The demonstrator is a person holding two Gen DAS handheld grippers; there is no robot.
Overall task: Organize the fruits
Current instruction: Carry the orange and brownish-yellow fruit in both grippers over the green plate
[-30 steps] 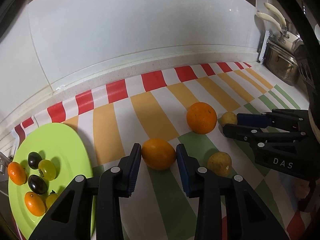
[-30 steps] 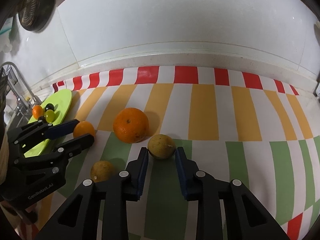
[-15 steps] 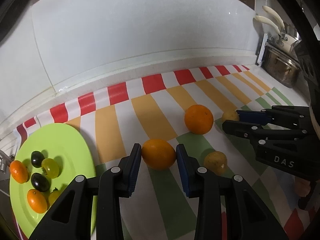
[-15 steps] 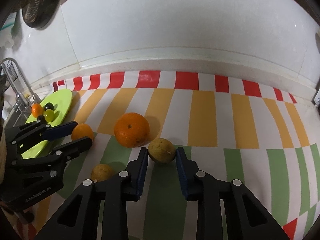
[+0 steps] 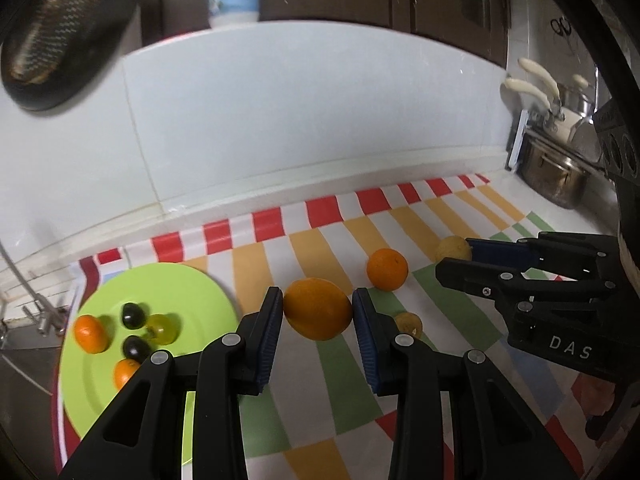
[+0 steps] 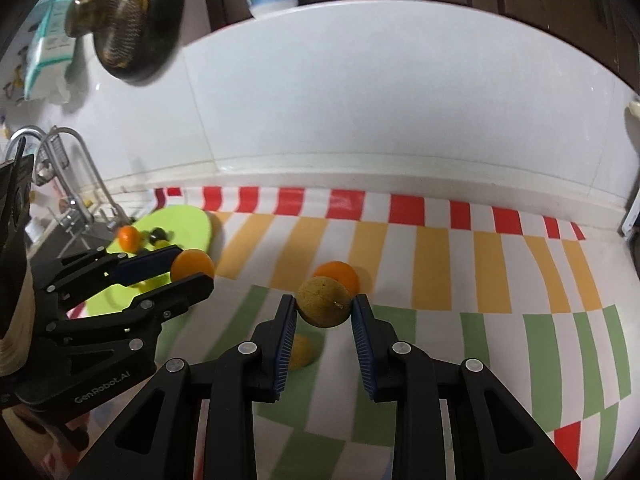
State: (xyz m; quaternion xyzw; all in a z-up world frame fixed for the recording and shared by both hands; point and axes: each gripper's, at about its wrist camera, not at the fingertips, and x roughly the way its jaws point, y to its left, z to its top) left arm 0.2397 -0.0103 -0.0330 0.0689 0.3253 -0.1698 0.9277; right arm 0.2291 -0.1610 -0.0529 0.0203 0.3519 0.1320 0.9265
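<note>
Striped cloth [image 6: 440,264]; left gripper [image 5: 318,312] clamps orange [image 5: 318,309], right gripper [image 6: 324,307] clamps brownish fruit [image 6: 323,301].

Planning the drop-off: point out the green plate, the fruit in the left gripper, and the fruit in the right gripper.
green plate [image 5: 176,280]: left wrist view, bare far part of its surface.
orange fruit [image 5: 318,309]: left wrist view, its middle, between the left gripper's pads.
brownish-yellow fruit [image 6: 323,301]: right wrist view, its middle, between the right gripper's pads.
</note>
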